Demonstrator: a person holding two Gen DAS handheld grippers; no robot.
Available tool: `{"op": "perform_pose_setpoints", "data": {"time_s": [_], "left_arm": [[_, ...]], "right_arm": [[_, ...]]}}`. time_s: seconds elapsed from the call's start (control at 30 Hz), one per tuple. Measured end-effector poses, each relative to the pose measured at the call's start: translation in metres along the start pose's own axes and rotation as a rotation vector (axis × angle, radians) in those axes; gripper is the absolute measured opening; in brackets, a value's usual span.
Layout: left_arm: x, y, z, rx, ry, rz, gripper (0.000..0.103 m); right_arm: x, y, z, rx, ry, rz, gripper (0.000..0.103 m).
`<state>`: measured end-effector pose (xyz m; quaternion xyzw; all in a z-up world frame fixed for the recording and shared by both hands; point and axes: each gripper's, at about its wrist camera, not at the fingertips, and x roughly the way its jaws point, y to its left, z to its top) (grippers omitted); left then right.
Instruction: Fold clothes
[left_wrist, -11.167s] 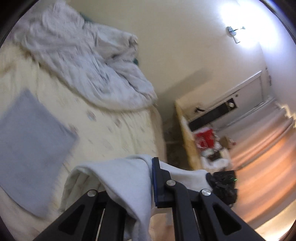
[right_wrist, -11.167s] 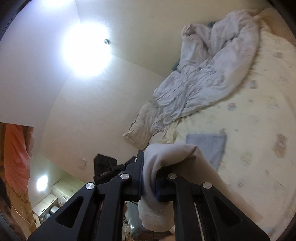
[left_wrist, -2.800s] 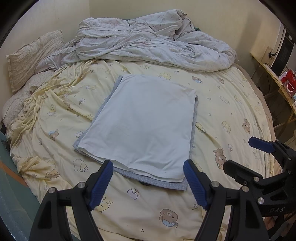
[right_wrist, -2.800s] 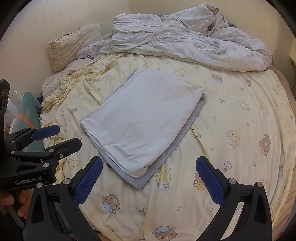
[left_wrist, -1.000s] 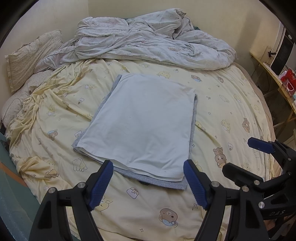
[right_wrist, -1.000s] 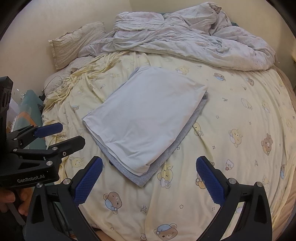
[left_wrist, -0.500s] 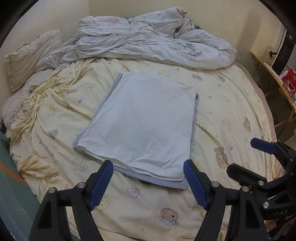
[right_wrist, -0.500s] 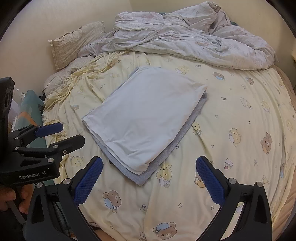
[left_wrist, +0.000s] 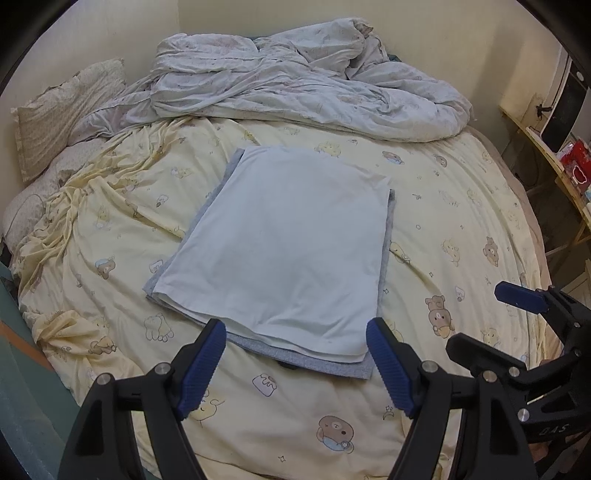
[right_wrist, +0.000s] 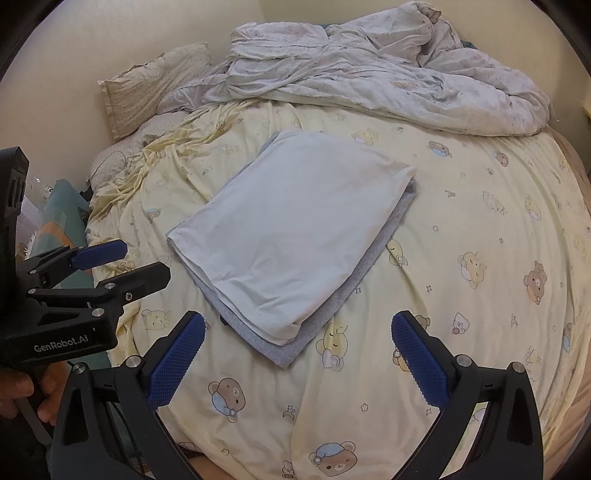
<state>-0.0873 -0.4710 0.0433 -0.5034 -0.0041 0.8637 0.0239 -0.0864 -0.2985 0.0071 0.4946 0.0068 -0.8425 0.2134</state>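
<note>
"GenRobot.AI" on left tool (right_wrist: 122, 260) body, both tools released, right tool (right_wrist: 295, 343) above folded white garment (right_wrist: 295, 229) on bed.

A bedroom in a home is shown. Most of the view is filled by a bed (left_wrist: 461, 229) covered with a pale yellow sheet printed with cartoon bears. A crumpled quilt (left_wrist: 306, 96) is heaped at the far side against a cream wall (right_wrist: 110, 40), and a pillow (left_wrist: 62, 110) is propped in the corner. A wooden shelf (left_wrist: 546, 155) with small household items is seen at the right edge.
</note>
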Motion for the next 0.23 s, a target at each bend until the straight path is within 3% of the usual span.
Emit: {"op": "perform_pose_setpoints", "data": {"time_s": [0.23], "left_arm": [[0.0001, 0.0012, 0.0002, -0.003, 0.003, -0.007, 0.079]], "right_arm": [[0.0004, -0.0003, -0.0003, 0.003, 0.000, 0.002, 0.102]]}}
